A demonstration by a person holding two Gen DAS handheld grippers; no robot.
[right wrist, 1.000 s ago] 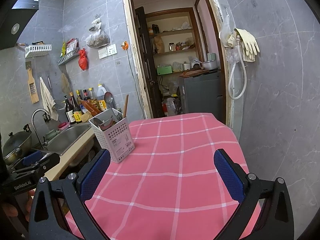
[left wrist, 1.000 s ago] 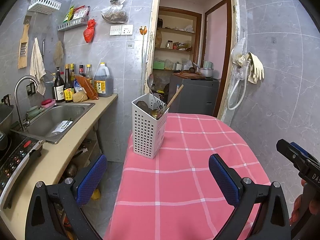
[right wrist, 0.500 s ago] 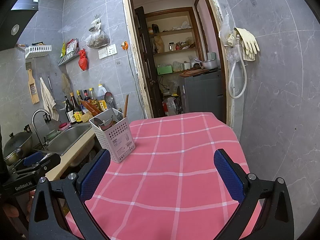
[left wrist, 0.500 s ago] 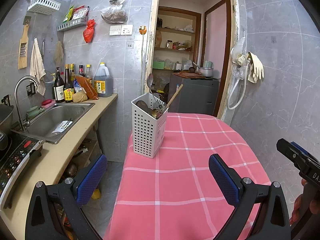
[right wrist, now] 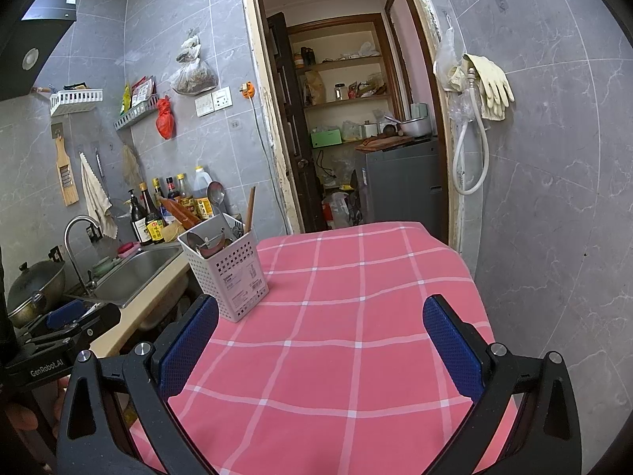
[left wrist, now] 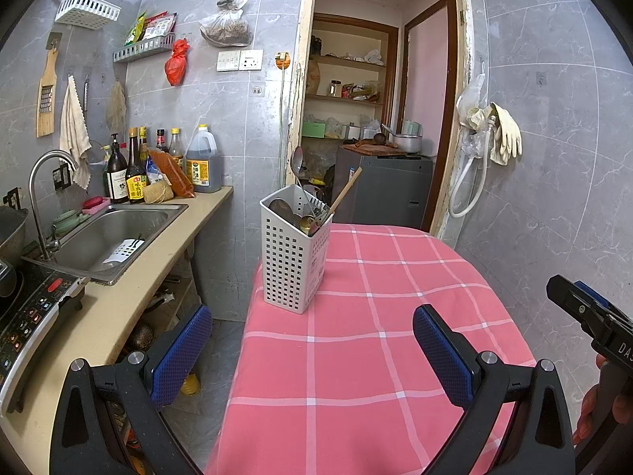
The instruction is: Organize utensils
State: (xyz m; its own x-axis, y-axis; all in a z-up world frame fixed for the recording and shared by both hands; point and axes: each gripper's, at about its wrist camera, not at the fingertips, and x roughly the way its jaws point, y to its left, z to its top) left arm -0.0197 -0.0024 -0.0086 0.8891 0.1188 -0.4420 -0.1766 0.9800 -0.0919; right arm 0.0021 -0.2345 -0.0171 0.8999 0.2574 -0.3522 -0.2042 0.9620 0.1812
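room: grey-tiled kitchen, a sink counter along one side and a doorway to a pantry behind the desk (left wrist: pixel 356 356), which wears a pink checked cloth.
holder: one white perforated utensil holder (left wrist: pixel 294 255) stands upright at the desk's left edge, near the far left corner, just beside the counter.
utensils: all in the holder; i count one tall metal spoon (left wrist: pixel 296 162), one wooden handle (left wrist: pixel 345 194) leaning right, and a cluster of metal pieces lower down (too tangled to count exactly).
loose items: none visible on the cloth.
left gripper (left wrist: pixel 312 350): fingers spread wide, holding nothing, hovering over the desk's near edge.
right gripper (right wrist: pixel 322 350): fingers likewise wide apart and empty, near the same edge.
progress: judged done or nearly so; nothing seems left to gather, unless stray pieces lie out of view.
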